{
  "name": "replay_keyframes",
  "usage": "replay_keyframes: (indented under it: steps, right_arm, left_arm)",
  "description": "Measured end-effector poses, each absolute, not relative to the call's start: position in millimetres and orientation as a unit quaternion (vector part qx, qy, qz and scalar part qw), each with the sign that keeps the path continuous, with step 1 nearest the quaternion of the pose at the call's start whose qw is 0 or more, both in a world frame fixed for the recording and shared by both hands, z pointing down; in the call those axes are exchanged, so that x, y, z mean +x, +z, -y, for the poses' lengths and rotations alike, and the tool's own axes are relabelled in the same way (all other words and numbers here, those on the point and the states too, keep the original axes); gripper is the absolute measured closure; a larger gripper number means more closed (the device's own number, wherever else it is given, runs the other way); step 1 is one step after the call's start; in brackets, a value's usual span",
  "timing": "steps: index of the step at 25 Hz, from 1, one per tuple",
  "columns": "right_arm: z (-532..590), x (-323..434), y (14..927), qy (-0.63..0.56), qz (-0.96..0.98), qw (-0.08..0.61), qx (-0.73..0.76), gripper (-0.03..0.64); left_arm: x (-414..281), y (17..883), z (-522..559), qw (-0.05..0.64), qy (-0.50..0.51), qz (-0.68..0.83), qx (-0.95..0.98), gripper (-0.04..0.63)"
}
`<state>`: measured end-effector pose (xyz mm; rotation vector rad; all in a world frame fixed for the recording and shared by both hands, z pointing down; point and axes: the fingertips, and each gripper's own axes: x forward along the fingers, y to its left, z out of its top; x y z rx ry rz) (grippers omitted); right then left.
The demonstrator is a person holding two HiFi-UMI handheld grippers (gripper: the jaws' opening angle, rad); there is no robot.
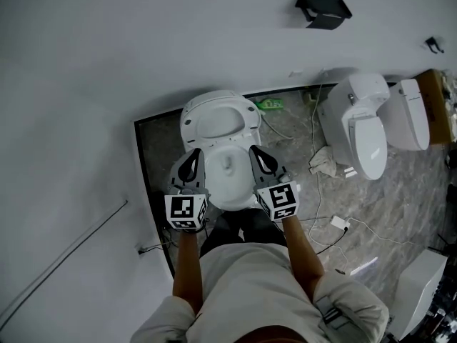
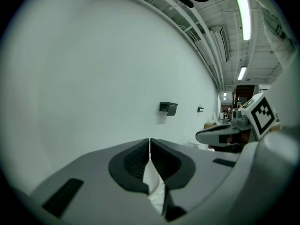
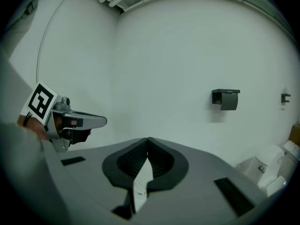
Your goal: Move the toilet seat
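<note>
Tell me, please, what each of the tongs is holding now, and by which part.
Nothing. The left tongs and the right tongs are both shut, tips touching, one at each side of the toilet bowl.

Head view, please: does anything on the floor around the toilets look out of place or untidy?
Yes. Loose white cables trail across the floor between the two toilets, a crumpled cloth lies beside the right toilet, and a green item lies behind the near toilet.

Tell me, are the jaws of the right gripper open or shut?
Shut. The right gripper shows, in its own view, jaw tips touching with nothing pinched between them.
</note>
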<state>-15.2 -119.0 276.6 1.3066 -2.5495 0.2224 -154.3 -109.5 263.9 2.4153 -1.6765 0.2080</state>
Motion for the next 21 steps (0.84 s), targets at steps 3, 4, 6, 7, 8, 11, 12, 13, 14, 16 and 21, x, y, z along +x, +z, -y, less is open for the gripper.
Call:
replay_keyframes:
  steps: [3,4,6,7,8,11,12,13,14,16,21]
  right_arm:
    - [108.3,-18.3,268.9,0.075,0.879,0.132,0.451,0.595]
    - [104.3,-19.4,268.9,0.077,0.879,0.134,0.450,0.595]
    - [98.2,-21.7,263.6,0.077,0.881,0.130,0.449,0.595]
    - [96.5,-22.3,257.8,0.073,0.882,0.125,0.448,0.595]
    - [94.6,-21.8,252.5,0.069,0.883,0.122,0.447,0.595]
    - [86.8,-19.9,248.9,0.064,0.882,0.124,0.449,0.595]
    - [84.2,-21.4,248.6,0.063,0.883,0.124,0.449,0.595]
    - [82.0,-23.1,247.6,0.061,0.883,0.123,0.448,0.595]
    - [80.2,-24.5,245.8,0.058,0.884,0.122,0.447,0.595]
    - [78.0,-25.3,242.3,0.052,0.885,0.121,0.447,0.595]
    - [79.0,-26.5,233.8,0.044,0.884,0.113,0.451,0.595]
  left_arm:
    - [-154.8,253.8,97.7,0.091,0.068,0.560,0.821,0.568]
    - [-155.3,251.1,94.2,0.090,0.067,0.558,0.822,0.568]
    - [-155.2,245.5,88.5,0.087,0.067,0.555,0.825,0.568]
    - [-153.9,242.1,86.5,0.086,0.065,0.554,0.826,0.568]
    - [-152.2,238.8,84.6,0.084,0.062,0.553,0.827,0.568]
    - [-150.6,232.8,77.9,0.080,0.055,0.551,0.829,0.568]
    - [-151.8,232.1,75.3,0.079,0.054,0.551,0.829,0.568]
    - [-152.9,231.4,72.7,0.078,0.054,0.551,0.829,0.568]
    - [-153.4,230.6,70.5,0.076,0.053,0.550,0.830,0.568]
    - [-153.7,227.8,66.9,0.073,0.052,0.550,0.831,0.568]
    - [-156.0,223.5,62.9,0.067,0.053,0.546,0.833,0.568]
